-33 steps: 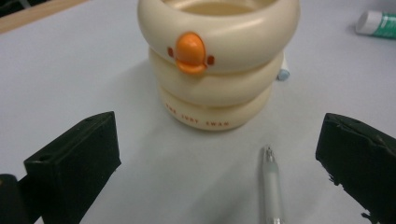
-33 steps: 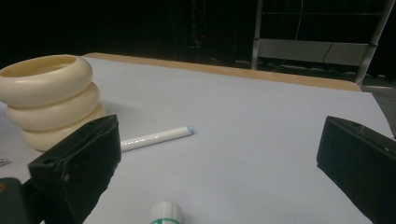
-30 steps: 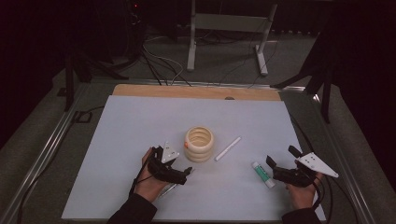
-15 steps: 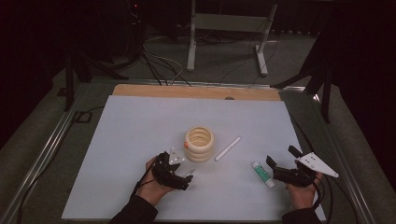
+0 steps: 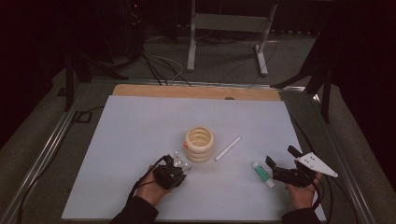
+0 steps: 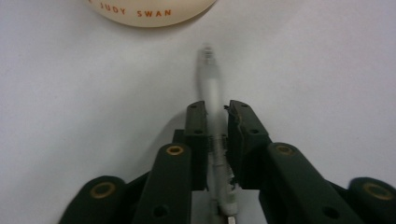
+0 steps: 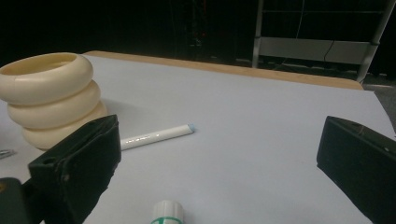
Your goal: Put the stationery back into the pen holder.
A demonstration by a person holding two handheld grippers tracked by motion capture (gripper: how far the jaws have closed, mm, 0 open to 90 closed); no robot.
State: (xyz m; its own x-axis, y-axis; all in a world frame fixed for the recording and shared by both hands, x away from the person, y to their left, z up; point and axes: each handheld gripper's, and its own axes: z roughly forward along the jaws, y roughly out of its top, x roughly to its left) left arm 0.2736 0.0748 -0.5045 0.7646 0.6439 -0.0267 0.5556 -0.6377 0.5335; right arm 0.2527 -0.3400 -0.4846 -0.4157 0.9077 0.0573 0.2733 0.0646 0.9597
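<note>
A cream ribbed holder stands mid-table; its base, lettered JUDY SWAN, lies just ahead of my left gripper. That gripper is shut on a thin grey pen, whose blurred tip points at the holder. My right gripper rests open at the front right, jaws wide apart. A white and green tube lies just left of it, its cap between the jaws. A white marker lies right of the holder, also visible as marker.
The white table sheet ends in a wooden strip at the back. Metal rails run along both sides. Cables and a stand's legs sit on the floor beyond the table.
My left hand has turned and shifted slightly right toward the holder, with the thin pen in its jaws. The right gripper has stayed put.
</note>
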